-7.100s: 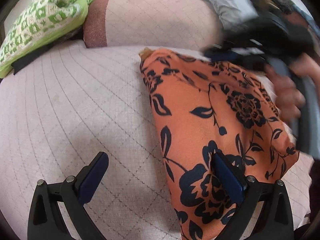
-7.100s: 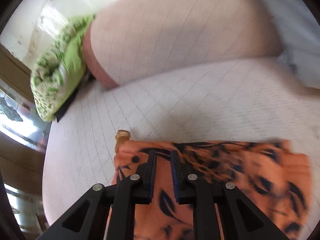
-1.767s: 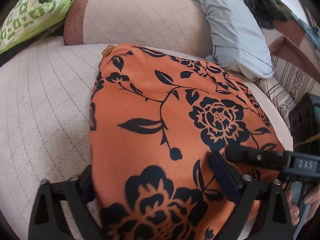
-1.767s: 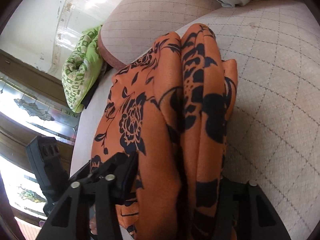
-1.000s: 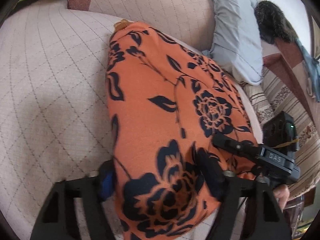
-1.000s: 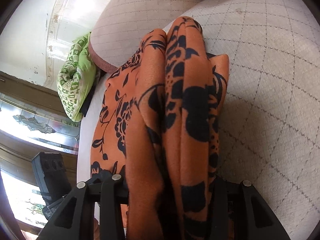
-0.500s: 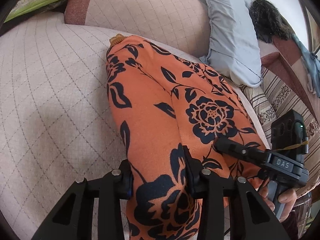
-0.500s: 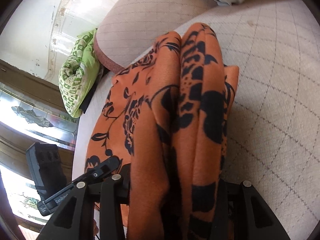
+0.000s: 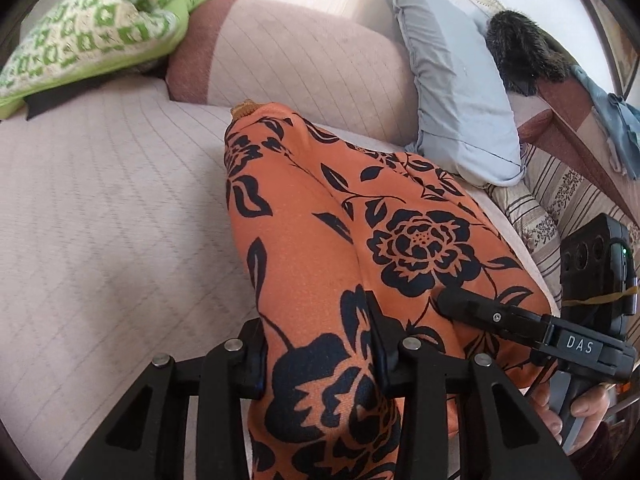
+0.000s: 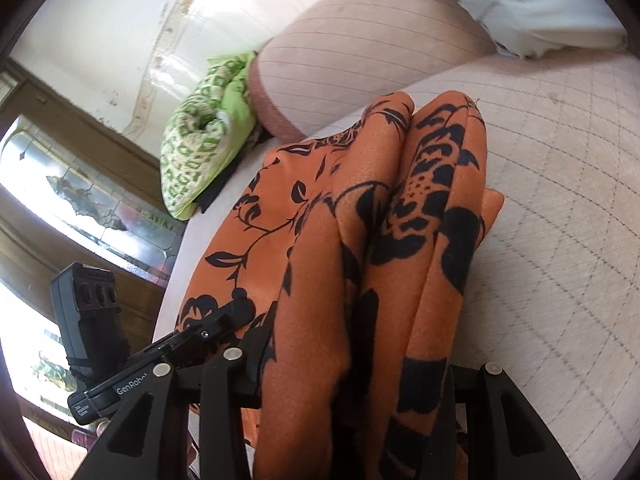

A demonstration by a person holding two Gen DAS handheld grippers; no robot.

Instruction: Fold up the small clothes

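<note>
An orange garment with black flowers (image 9: 312,232) lies folded on the quilted pink sofa seat (image 9: 100,220). My left gripper (image 9: 320,356) is shut on a thick bunch of its near edge. My right gripper (image 10: 356,364) is shut on the same garment (image 10: 360,248) at its other near corner, with several folded layers between its fingers. Each gripper shows in the other's view: the right one (image 9: 472,312) at the lower right, the left one (image 10: 216,328) at the lower left.
A pink bolster (image 9: 288,56) runs along the sofa back. A green and white patterned cushion (image 9: 88,36) lies at the back left. A grey pillow (image 9: 452,92) and a dark furry thing (image 9: 520,52) are at the back right, beside striped upholstery (image 9: 552,200).
Over the last second both grippers have closed tighter on the garment's near edge, bunching the cloth into ridges. The garment has stayed on the seat.
</note>
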